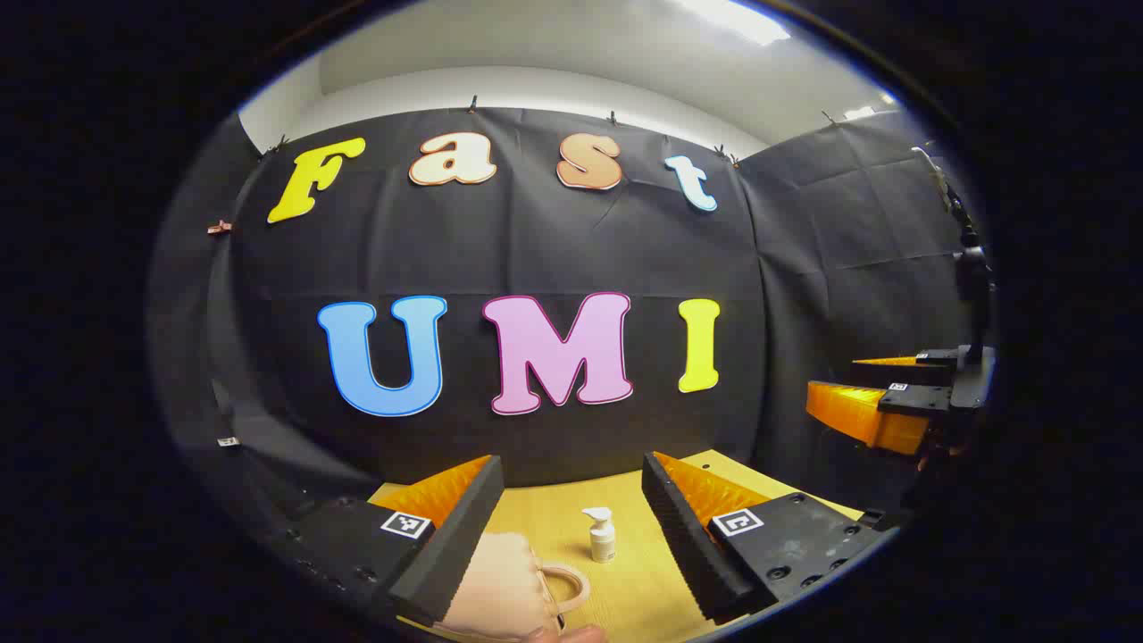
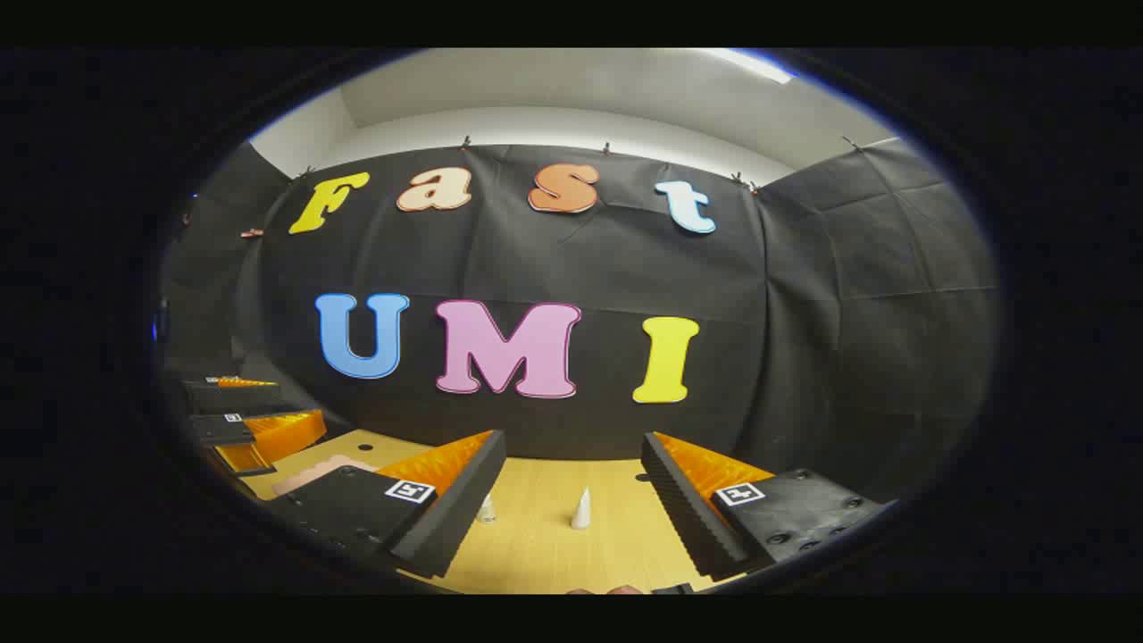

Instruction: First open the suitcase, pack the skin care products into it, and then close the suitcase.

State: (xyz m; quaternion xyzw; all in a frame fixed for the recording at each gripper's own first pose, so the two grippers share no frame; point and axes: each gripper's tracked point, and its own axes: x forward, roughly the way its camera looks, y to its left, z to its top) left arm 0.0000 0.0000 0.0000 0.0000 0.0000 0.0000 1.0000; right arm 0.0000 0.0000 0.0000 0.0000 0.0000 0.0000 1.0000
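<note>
Now both grippers [image 1: 567, 536] [image 2: 571, 509] hover open and empty above the table [image 1: 643, 580], suitcase [image 1: 500, 572] unopened, bottle [image 1: 602, 536] waiting.

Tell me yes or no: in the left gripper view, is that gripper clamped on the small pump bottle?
No: the left gripper is open, and the small pump bottle stands upright on the wooden table untouched, farther off between its fingers.

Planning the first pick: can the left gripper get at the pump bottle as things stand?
Probably yes. In the left gripper view the pump bottle stands upright on the table, straight ahead between the open fingers of the left gripper. The pink suitcase sits beside it, left of that path.
</note>
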